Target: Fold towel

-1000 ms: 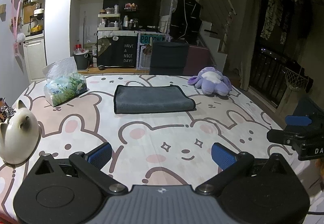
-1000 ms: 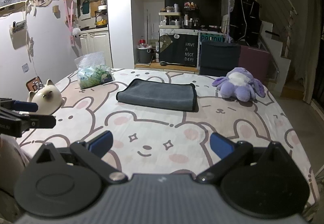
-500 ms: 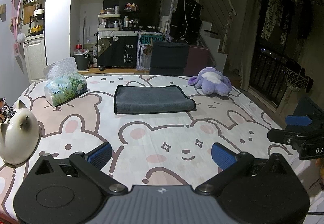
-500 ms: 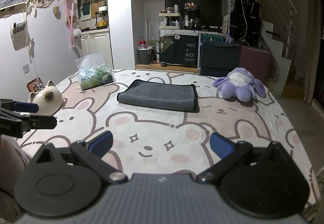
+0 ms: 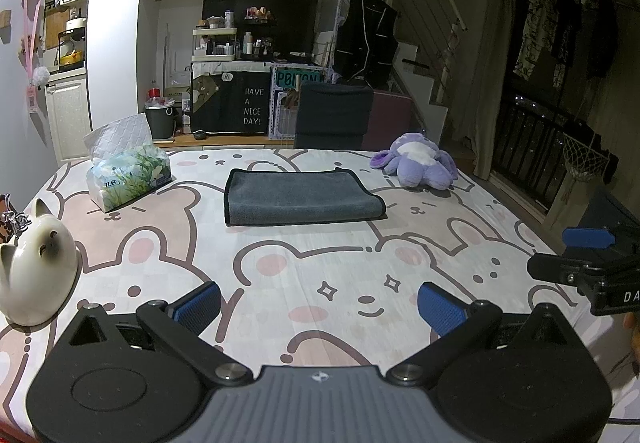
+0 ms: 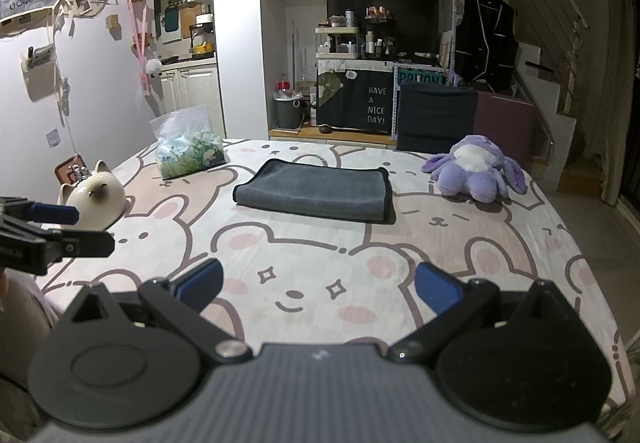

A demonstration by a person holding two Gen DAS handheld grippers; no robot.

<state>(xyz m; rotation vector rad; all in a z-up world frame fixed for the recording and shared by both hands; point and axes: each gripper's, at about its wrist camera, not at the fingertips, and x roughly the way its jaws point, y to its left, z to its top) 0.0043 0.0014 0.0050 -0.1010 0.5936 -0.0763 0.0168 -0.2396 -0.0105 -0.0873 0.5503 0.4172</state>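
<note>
A grey towel (image 5: pixel 300 197) with dark edging lies folded in a flat rectangle on the table, toward its far middle; it also shows in the right wrist view (image 6: pixel 316 191). My left gripper (image 5: pixel 320 305) is open and empty, held low over the near edge, well short of the towel. My right gripper (image 6: pixel 318 289) is open and empty too, at the near edge to the right. Each gripper appears at the side of the other's view: the right one (image 5: pixel 588 259), the left one (image 6: pixel 60 231).
The table wears a bunny-print cloth (image 5: pixel 320 263). A tissue pack (image 5: pixel 128 173) stands at the far left, a white cat figurine (image 5: pixel 38 267) at the near left, a purple plush toy (image 5: pixel 418 167) at the far right. A dark chair (image 5: pixel 332 119) stands behind the table.
</note>
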